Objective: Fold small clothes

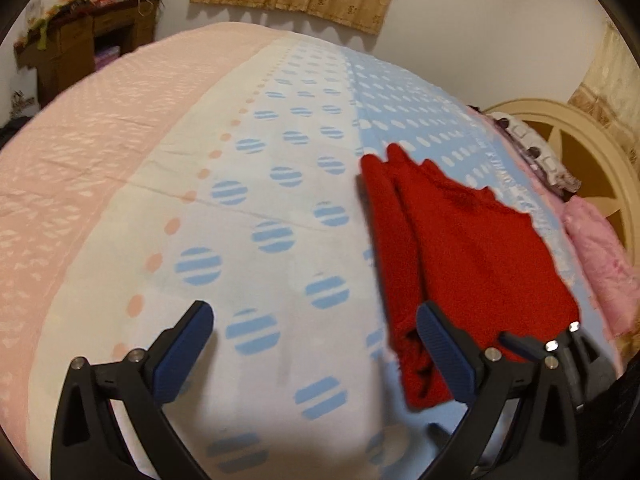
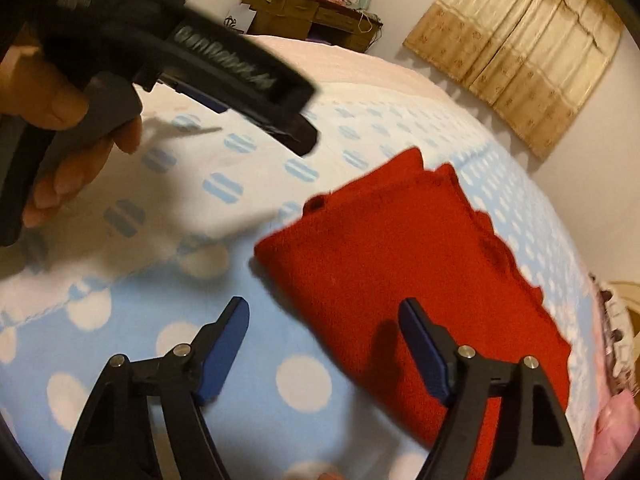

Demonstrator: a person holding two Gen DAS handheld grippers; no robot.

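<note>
Red knit garment (image 2: 404,276) lying on a bed (image 1: 280,240) with a blue-and-white dotted cover, already folded into a compact, layered rectangle, edges roughly stacked. Judged nearly finished: perhaps one more fold or a smoothing left, though hard to say. No other small clothes in view.

Left gripper (image 1: 316,332) hovering over bare bedcover just left of the garment, jaws spread wide, holding nothing. Right gripper (image 2: 324,336) near the garment's left near edge, jaws also spread wide and empty, right finger above the red fabric; contact uncertain. Person's hand (image 2: 60,128) gripping the left tool at far left.
</note>
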